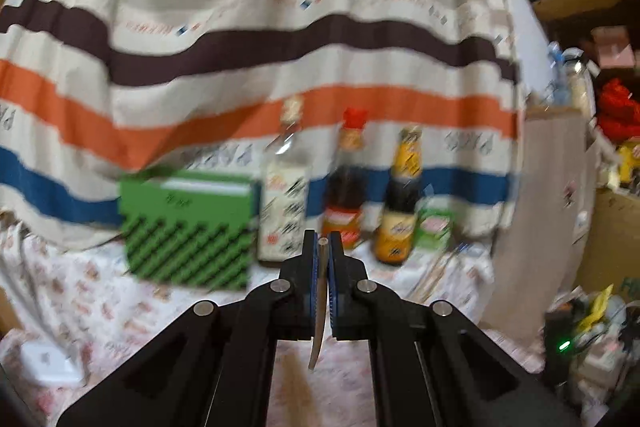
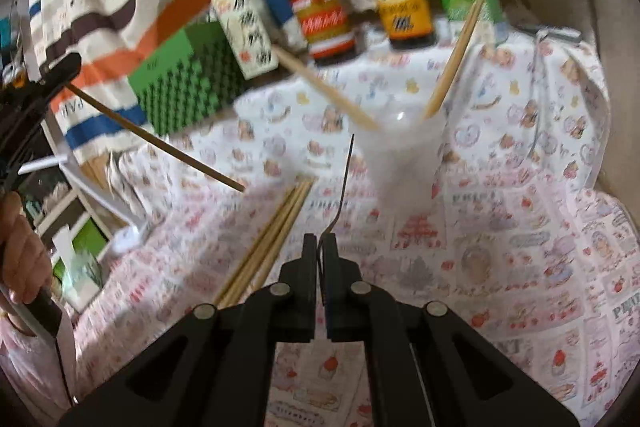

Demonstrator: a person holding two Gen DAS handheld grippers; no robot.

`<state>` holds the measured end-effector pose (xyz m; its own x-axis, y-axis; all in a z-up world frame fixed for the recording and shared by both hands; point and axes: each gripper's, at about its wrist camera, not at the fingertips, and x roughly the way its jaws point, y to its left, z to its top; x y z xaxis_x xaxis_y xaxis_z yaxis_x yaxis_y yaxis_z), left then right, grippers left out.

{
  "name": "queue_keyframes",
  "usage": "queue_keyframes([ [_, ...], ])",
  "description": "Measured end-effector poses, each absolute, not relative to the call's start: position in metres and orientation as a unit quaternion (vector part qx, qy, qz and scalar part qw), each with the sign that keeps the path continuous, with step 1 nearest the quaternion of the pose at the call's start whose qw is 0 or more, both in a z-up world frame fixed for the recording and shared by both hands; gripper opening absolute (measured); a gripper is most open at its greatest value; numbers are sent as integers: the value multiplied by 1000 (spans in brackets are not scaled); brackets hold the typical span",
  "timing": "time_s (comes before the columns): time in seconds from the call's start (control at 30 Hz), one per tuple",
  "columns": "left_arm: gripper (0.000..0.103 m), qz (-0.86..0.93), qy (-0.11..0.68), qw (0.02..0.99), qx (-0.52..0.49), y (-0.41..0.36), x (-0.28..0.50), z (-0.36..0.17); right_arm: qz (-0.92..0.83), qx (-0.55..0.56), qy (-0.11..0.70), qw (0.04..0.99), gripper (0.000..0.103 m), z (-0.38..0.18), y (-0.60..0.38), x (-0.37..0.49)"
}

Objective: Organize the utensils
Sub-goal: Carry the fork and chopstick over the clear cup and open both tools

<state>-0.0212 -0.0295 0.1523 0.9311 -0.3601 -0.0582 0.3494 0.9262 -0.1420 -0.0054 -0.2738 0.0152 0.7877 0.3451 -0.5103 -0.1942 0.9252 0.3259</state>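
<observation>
Pinching, right gripper point(image 2: 320, 247): its jaws are pressed together on the near end of a thin metal utensil point(image 2: 346, 179). It shows edge-on, so I cannot tell fork from spoon.
Utensil's way: its long line runs straight out from the jaws. Its tip is up off the cloth point(image 2: 520, 187), just beside the left side of the cup point(image 2: 400, 155).
Cup: clear and standing up, ahead of the right jaws and a bit to the right. Two sticks are in it, one leaning left point(image 2: 328, 91) and one leaning right point(image 2: 456, 59).
Next move, my guess: swing the tip a little right, over the rim, then let it drop in.
Loose sticks point(image 2: 264, 247): they lie flat just left of the right jaws, with their far ends pointing toward the cup.
Left gripper point(image 1: 322, 239): its jaws are pressed together on a dark stick point(image 2: 160, 143). The stick slants down toward the middle of the cloth, well apart from the cup.
Nearer hand: the right one.
Behind: bottles point(image 2: 324, 15) and a green box point(image 2: 184, 79).
</observation>
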Motion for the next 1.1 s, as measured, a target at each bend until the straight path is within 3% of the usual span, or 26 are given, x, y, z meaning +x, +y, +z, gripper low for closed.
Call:
queue_keyframes([
  [0.13, 3, -208, 1, 976, -67, -54, -20, 178, 115, 106, 325, 933, 2, 36, -280, 10],
  [0.33, 3, -227, -12, 970, -86, -97, 13, 190, 145, 173, 366, 903, 3, 45, -305, 40],
  [0.77, 3, -231, 115, 960, -112, -137, 98, 142, 113, 168, 320, 925, 2, 87, -322, 95],
  [1.1, 3, -216, 138, 959, -117, -128, 117, 118, 143, 172, 336, 915, 3, 57, -316, 132],
])
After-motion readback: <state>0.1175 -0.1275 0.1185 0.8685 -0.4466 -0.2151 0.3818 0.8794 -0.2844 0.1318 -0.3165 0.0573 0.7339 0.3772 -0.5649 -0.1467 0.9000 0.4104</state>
